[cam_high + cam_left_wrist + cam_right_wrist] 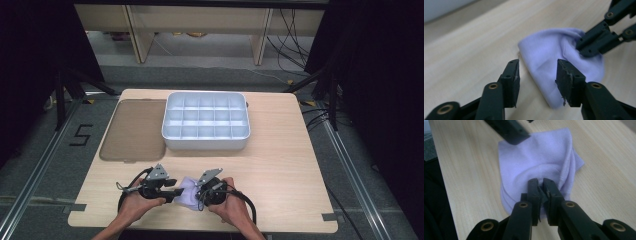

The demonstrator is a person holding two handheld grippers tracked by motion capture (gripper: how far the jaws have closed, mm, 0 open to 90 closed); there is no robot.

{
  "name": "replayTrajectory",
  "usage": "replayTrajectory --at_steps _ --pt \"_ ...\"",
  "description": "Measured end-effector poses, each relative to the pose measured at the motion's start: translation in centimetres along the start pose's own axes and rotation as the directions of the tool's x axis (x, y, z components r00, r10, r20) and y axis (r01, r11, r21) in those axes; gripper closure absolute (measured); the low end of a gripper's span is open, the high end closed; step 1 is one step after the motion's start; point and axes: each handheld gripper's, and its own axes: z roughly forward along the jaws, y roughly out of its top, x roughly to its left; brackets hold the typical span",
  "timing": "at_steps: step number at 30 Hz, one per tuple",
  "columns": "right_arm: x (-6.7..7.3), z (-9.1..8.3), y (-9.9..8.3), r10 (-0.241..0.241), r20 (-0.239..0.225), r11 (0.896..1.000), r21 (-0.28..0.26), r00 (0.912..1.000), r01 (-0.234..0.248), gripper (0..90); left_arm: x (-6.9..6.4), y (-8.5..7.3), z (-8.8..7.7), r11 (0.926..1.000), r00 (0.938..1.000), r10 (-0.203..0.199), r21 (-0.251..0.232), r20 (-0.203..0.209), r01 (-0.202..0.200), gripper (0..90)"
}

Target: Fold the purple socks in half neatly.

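Up close, the right gripper [541,185] has its 2 black jaws pinched almost together on a fold of the lilac cloth [536,160], the fabric bunching into a ridge just ahead of the tips. In the left gripper view that same gripper comes in from the upper right and bites the far edge of the cloth [554,52], which puckers around the tips.

The left gripper [537,68] stands with its jaws apart, about halfway wide, and nothing pressed between them. One jaw hovers over bare wood just beside the near edge of the cloth; the other lies over the cloth itself. Whether that pad touches the fabric I cannot tell.

The cloth is folded into a rounded, roughly half-moon shape and lies flat on the wooden table [280,165], near the person's edge and between the 2 grippers. In the high view it shows as a pale patch [187,194] between the left gripper [176,193] and the right gripper [200,197], each held in a hand coming in from the bottom.

Farther back on the table sits a white divided tray [206,141], its compartments in rows, well apart from the cloth. Just beside it, on its left, lies a flat brownish translucent lid [134,131].
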Motion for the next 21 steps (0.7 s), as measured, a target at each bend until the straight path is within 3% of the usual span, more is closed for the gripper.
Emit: replayTrajectory --at_steps 3,5,6,10,12,13,16,18,21 --pt "0.0 0.1 0.0 0.001 0.000 1.000 -0.004 1.0000 -0.001 84.3 -0.3 -0.6 0.4 0.9982 0.9985 -0.048 0.037 0.026 0.047 48.9" --pt "0.0 0.1 0.0 -0.002 0.002 1.000 -0.005 1.0000 0.002 84.3 -0.5 -0.6 0.7 0.9978 0.9980 -0.059 0.032 0.023 0.059 50.3" --pt "0.0 0.0 0.0 0.003 0.003 1.000 0.001 1.0000 -0.003 84.3 -0.3 -0.5 0.7 0.9983 0.9989 -0.035 0.048 0.030 0.034 52.5" --pt "0.1 0.0 0.0 0.004 0.005 1.000 -0.008 1.0000 -0.004 84.1 -0.5 -0.7 0.9 0.9981 0.9967 -0.060 0.017 0.055 0.059 67.1" --pt "0.3 -0.3 0.1 0.040 0.024 0.999 -0.014 0.9989 -0.040 84.4 -0.5 -0.8 0.8 0.9978 0.9964 -0.064 -0.012 0.055 0.065 75.7" --pt "0.4 -0.5 0.4 -0.020 0.005 0.998 -0.059 0.9998 0.020 85.3 -0.4 -0.8 0.8 0.9960 0.9947 -0.081 -0.033 0.064 0.083 81.5" --pt "0.9 -0.4 0.7 -0.025 -0.012 0.996 -0.083 0.9996 0.024 85.7 -0.3 -0.8 0.5 0.9952 0.9946 -0.080 -0.052 0.067 0.084 82.5" --pt "1.6 0.0 1.0 -0.043 -0.062 0.995 -0.092 0.9972 0.037 85.9 -0.4 -0.7 0.3 0.9968 0.9966 -0.057 -0.052 0.058 0.061 82.7" --pt "2.2 0.9 1.1 -0.074 -0.068 0.996 -0.060 0.9949 0.070 86.4 -0.8 -0.5 0.1 0.9976 0.9981 -0.036 -0.058 0.049 0.039 82.8"
